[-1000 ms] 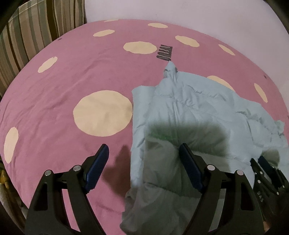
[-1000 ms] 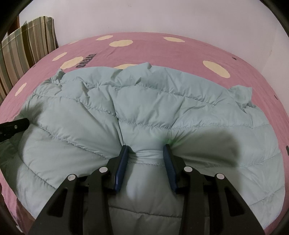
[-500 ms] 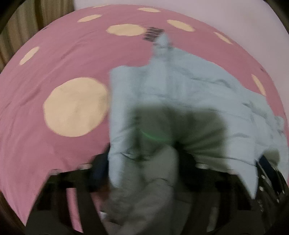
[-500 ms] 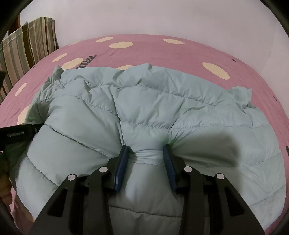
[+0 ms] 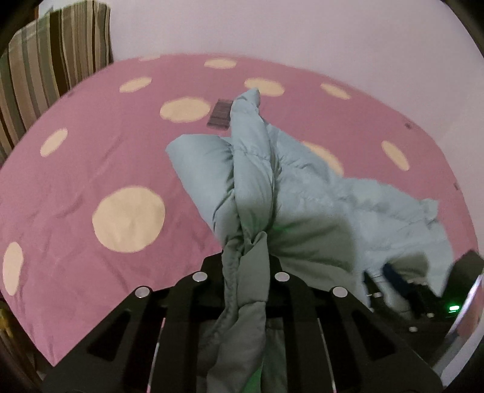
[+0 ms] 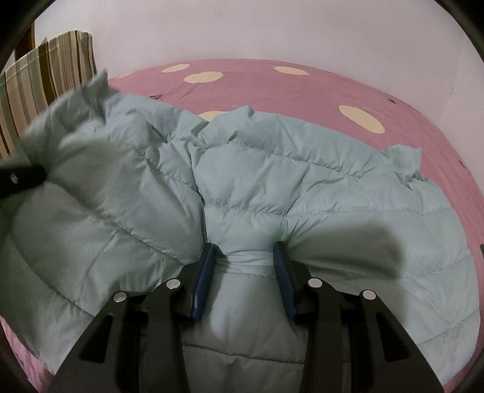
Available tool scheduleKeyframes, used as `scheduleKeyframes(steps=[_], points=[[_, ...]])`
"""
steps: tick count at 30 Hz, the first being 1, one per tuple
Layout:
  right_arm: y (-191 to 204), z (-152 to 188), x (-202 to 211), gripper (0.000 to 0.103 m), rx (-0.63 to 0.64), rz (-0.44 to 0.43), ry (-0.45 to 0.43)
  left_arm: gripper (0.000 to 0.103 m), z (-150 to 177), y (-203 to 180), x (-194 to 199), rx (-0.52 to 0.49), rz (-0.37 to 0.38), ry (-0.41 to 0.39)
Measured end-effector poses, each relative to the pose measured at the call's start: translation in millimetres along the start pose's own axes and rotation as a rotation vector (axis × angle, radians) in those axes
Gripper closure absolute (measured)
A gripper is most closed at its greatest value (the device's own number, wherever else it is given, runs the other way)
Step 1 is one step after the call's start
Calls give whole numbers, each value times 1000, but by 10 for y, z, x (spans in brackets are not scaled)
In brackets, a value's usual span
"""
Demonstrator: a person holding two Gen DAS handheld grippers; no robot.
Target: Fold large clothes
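No legible text or labels.

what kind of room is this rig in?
Most likely a bedroom. The light blue puffer jacket lies on a bed under a pink sheet with cream polka dots, a striped pillow stands at one end, and a plain wall runs close behind.

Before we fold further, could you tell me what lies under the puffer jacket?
The pink dotted bedsheet shows all around the jacket; whatever lies directly beneath the jacket is covered.
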State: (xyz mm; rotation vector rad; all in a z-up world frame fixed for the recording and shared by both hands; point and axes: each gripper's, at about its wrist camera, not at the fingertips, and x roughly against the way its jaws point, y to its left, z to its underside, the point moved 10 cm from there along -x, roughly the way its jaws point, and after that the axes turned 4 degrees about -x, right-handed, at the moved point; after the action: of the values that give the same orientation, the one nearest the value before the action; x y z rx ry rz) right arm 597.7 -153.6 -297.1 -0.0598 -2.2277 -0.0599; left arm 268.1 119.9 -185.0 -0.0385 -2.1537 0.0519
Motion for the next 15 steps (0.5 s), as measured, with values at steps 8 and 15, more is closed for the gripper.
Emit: scheduleKeyframes(steps=[8, 15], points=[[-300, -195, 371, 62, -45, -10, -73, 92, -277, -484, 499, -74, 32, -100], [-998, -352, 755, 62, -138, 18, -133, 92, -370, -1205, 718, -180, 71, -142]])
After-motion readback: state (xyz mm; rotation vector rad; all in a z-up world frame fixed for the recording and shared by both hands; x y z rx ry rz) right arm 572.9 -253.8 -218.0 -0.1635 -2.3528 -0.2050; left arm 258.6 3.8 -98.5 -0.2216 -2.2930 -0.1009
